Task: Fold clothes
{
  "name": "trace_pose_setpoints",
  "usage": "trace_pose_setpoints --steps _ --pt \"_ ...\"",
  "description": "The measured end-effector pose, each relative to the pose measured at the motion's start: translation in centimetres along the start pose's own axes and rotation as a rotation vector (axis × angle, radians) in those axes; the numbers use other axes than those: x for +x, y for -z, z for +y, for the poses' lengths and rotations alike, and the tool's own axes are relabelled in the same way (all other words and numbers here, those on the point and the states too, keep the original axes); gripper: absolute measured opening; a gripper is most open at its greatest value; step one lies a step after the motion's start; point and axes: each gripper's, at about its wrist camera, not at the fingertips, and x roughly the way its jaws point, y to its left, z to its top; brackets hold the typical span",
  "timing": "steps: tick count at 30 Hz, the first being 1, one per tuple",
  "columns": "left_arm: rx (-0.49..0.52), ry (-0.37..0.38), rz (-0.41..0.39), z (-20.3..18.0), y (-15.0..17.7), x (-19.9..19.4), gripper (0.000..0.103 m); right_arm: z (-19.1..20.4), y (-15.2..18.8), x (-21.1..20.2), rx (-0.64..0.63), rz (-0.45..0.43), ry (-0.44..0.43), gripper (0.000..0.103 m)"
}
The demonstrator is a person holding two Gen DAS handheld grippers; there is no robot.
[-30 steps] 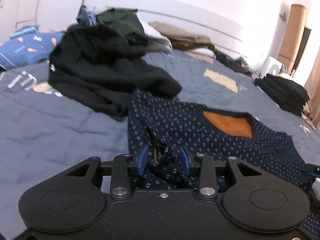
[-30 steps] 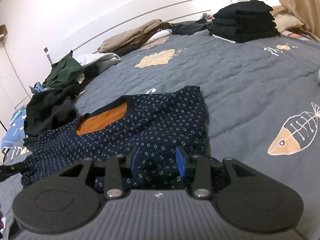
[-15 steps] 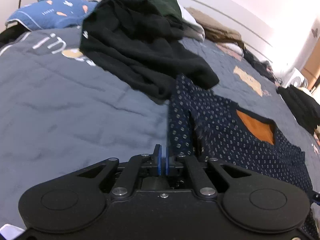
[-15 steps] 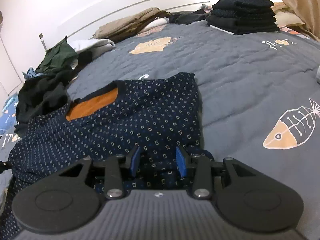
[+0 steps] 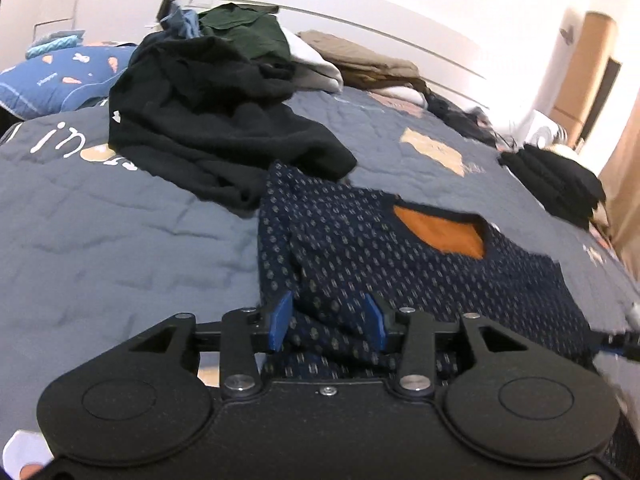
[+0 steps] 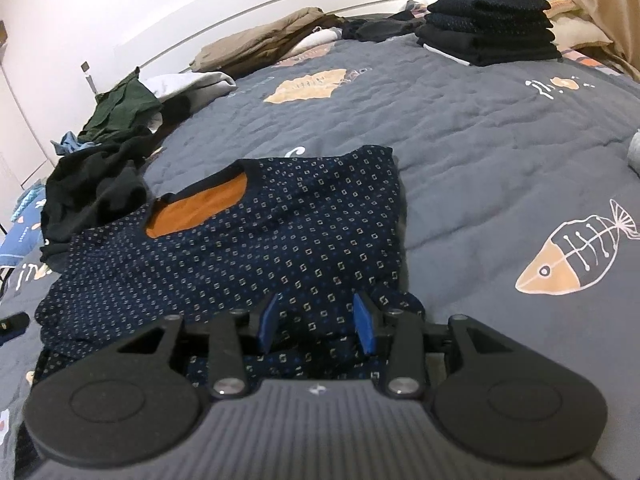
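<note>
1. Two grippers are working over one navy patterned sweater (image 6: 256,248), which is lying spread on the grey quilt (image 6: 480,128) w/ its orange-lined neck opening (image 6: 196,212) facing up.
2. L gripper (image 5: 328,318) is sitting at 6 o'clock in the left wrist view; its blue pads (image 5: 280,316) are standing apart, having just been opening. A raised fold of the sweater (image 5: 360,248) is lying between them, but the pads are not pressing on it as far as the view shows.
3. R gripper (image 6: 316,322) is sitting at 6 o'clock in the right wrist view, jaws partly open, pads (image 6: 364,324) straddling the sweater's near edge. Fabric is bunching between them; whether they are pinching it, can't tell.
4. In the left wrist view the sweater is filling the 3 to 6 o'clock area, neck opening (image 5: 440,232) at about 3 o'clock from centre.
5. Black garment pile (image 5: 208,128) is lying at 11 o'clock in that view, its lower edge touching the sweater's far corner; green garment (image 5: 244,32) is sitting on top of the heap at 12 o'clock.
6. Folded black stack (image 6: 488,24) is resting at 1 o'clock in the right wrist view, well apart from the sweater.
7. Tan clothes (image 6: 260,44) are lying along the headboard (image 6: 240,12) at 12 o'clock.
8. Fish print (image 6: 576,252) on the quilt is showing at 3 o'clock, near the sweater's right edge.
9. Blue pillow (image 5: 52,76) is lying at 10 o'clock in the left wrist view.
</note>
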Motion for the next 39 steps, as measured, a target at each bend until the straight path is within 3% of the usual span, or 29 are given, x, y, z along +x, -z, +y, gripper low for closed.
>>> trace_pose_setpoints --steps 5,7,13,19,22,29,39 --pt "0.018 0.016 0.014 -0.5 2.2 -2.5 0.040 0.0 0.8 -2.2 0.014 -0.001 -0.025 0.043" --pt "0.023 0.018 0.019 -0.7 3.2 -3.9 0.041 0.4 1.2 -3.2 -0.018 -0.001 -0.024 0.050" --pt "0.030 0.028 0.033 -1.1 6.3 -8.3 0.042 1.3 3.3 -7.0 -0.063 -0.035 -0.025 0.057" --pt "0.037 0.020 0.062 -1.3 9.8 -12.3 0.048 2.2 7.4 -11.0 -0.161 -0.028 0.007 0.062" --pt "0.054 0.013 0.047 -1.7 10.9 -14.3 0.058 2.1 9.1 -13.0 -0.195 -0.031 0.019 0.064" --pt "0.044 -0.005 0.041 -0.9 12.7 -17.5 0.059 0.4 12.7 -17.1 -0.142 -0.014 0.038 0.066" --pt "0.025 -0.059 0.104 0.1 16.2 -20.8 0.063 -1.3 15.9 -20.5 -0.085 0.020 0.104 0.067"
